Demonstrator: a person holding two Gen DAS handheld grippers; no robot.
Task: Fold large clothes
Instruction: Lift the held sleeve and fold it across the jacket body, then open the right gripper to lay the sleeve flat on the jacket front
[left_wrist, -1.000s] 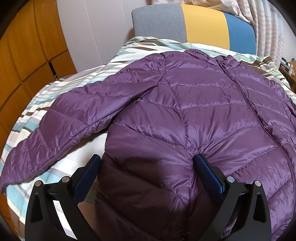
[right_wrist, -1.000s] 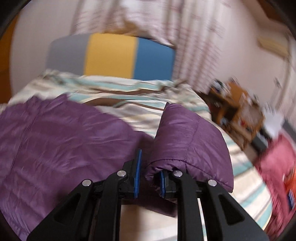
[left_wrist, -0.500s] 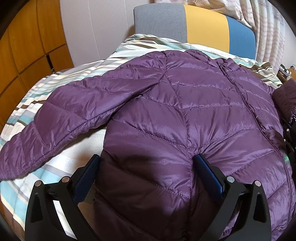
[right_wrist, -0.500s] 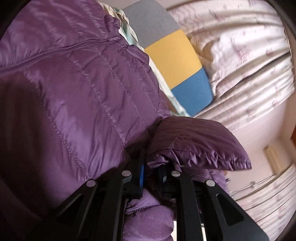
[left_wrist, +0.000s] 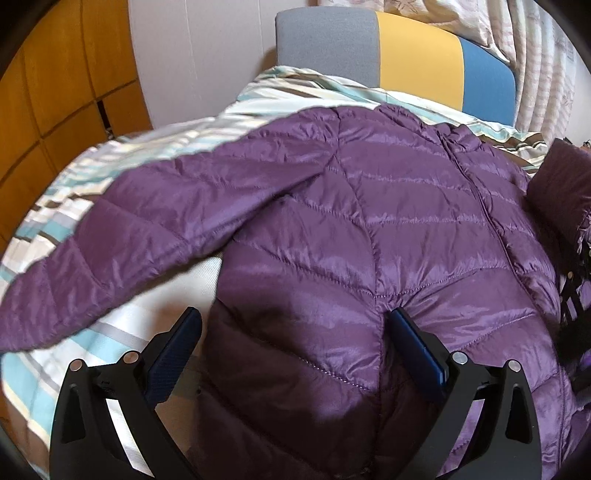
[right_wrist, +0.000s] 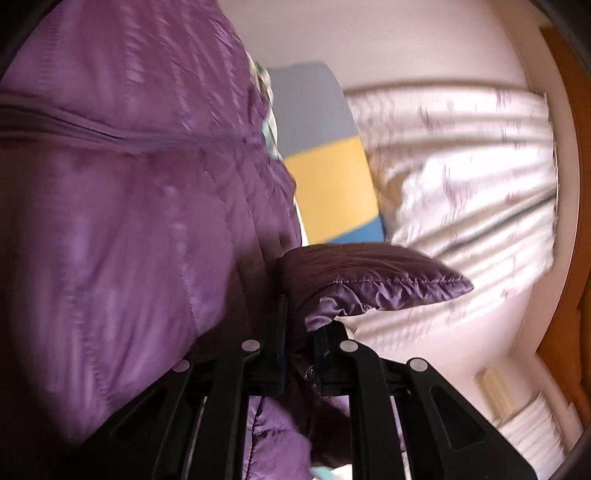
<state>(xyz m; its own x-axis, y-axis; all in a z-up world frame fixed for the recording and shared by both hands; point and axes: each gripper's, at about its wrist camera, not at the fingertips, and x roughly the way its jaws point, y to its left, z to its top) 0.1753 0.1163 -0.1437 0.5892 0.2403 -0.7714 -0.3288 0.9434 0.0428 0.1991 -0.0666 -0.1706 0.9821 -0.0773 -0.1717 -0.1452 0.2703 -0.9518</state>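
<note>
A purple quilted down jacket (left_wrist: 388, 229) lies spread front up on a striped bed (left_wrist: 110, 332). Its left sleeve (left_wrist: 147, 236) stretches out to the left. My left gripper (left_wrist: 295, 332) is open, its blue-padded fingers (left_wrist: 177, 347) wide apart either side of the jacket's lower left front panel. My right gripper (right_wrist: 299, 332) is shut on the cuff of the right sleeve (right_wrist: 369, 277) and holds it lifted above the jacket body (right_wrist: 129, 221). That lifted sleeve shows at the right edge of the left wrist view (left_wrist: 561, 184).
A grey, yellow and blue headboard (left_wrist: 399, 62) stands at the far end of the bed. Wooden wardrobe panels (left_wrist: 44, 92) are on the left. Pale curtains (right_wrist: 461, 166) hang behind the headboard on the right.
My right gripper has swung the held sleeve from over the bed's right side up and across over the jacket body, rolling as it went. The left gripper has barely moved.
</note>
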